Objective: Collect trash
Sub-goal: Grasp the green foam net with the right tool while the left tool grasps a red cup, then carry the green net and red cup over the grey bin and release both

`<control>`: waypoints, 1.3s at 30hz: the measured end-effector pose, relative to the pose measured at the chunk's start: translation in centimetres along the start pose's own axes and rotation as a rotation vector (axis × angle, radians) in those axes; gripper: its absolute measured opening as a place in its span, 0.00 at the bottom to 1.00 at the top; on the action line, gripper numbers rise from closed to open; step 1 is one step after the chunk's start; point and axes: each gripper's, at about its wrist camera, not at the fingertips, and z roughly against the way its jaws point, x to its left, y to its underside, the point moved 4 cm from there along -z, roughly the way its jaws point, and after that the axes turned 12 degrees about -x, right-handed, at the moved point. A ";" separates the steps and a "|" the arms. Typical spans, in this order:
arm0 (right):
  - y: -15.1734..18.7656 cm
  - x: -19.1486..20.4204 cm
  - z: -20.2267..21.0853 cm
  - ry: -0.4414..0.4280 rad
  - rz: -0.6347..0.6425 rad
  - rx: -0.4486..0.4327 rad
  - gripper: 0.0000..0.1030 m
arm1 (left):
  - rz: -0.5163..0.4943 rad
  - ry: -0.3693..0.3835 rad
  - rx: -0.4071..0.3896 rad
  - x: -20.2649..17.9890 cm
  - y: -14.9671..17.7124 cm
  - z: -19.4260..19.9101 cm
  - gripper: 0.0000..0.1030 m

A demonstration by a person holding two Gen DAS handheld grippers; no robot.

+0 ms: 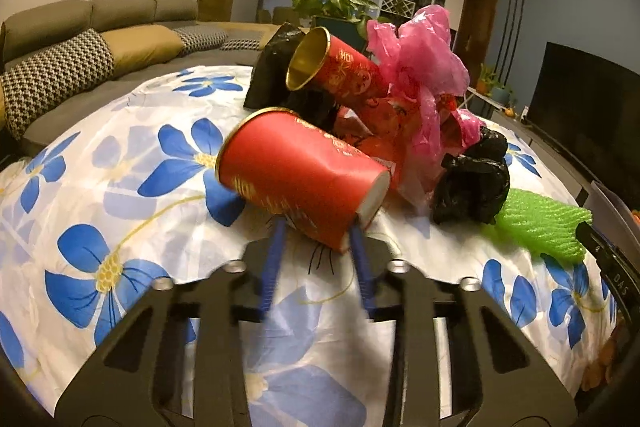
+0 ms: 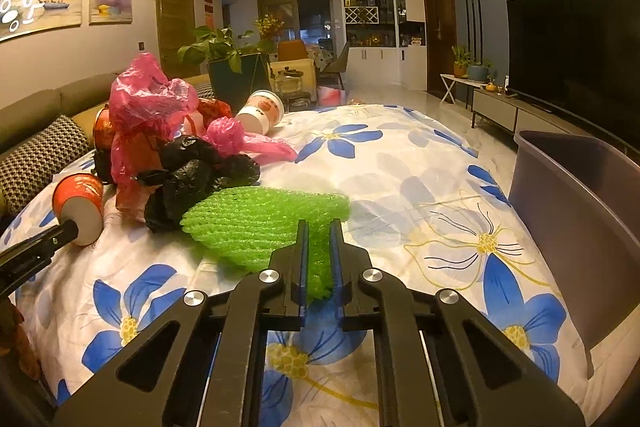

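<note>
A table covered by a white cloth printed with blue flowers (image 1: 120,195) is carrying a heap of rubbish, and both handheld grippers are working at its near edge.

Farthest left in the heap, a red paper cup with gold lettering (image 1: 300,175) is lying on its side, white base toward the left wrist camera. The left gripper (image 1: 318,233) is sitting with its blue-edged fingers (image 1: 276,251) narrowed onto the cup's lower wall near the base; the pads are pressing against it on both sides, so the cup is being gripped. Behind it a second red cup with a gold inside (image 1: 332,67) is resting tilted on the pile, mouth facing left, against a crumpled black plastic bag (image 1: 272,67). To the right of that, a crinkled pink plastic bag (image 1: 420,67) is topping the heap, and another balled black plastic bag (image 1: 472,179) is lying just beside it on the cloth.

Farther right, a bright green foam net sleeve (image 2: 260,223) is lying flat on the cloth, touching the black bag. The right gripper (image 2: 318,227) is drawn nearly closed, its black jaws pinching the near edge of that green sleeve between them. A white paper cup (image 2: 260,113) is lying on its side behind the pile.

At the far right, a grey plastic bin (image 2: 580,227) is standing at the table's edge.
</note>
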 end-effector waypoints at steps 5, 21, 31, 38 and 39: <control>-0.1 0.1 0.5 -0.004 0.004 -0.008 0.06 | 0.001 -0.006 0.007 0.2 0.2 0.2 0.03; -2.6 -1.2 4.3 0.036 -0.005 -0.104 0.06 | 0.017 0.027 -0.096 0.5 -1.9 4.5 0.03; -4.3 -2.2 6.3 0.069 -0.007 -0.164 0.05 | -0.016 0.120 -0.160 -2.9 -4.7 6.7 0.03; -5.2 -3.2 7.3 0.095 -0.013 -0.193 0.05 | -0.041 0.209 -0.188 -6.5 -6.1 6.9 0.03; -5.3 -3.4 7.5 0.099 -0.012 -0.198 0.05 | -0.048 0.222 -0.192 -7.1 -6.2 6.9 0.03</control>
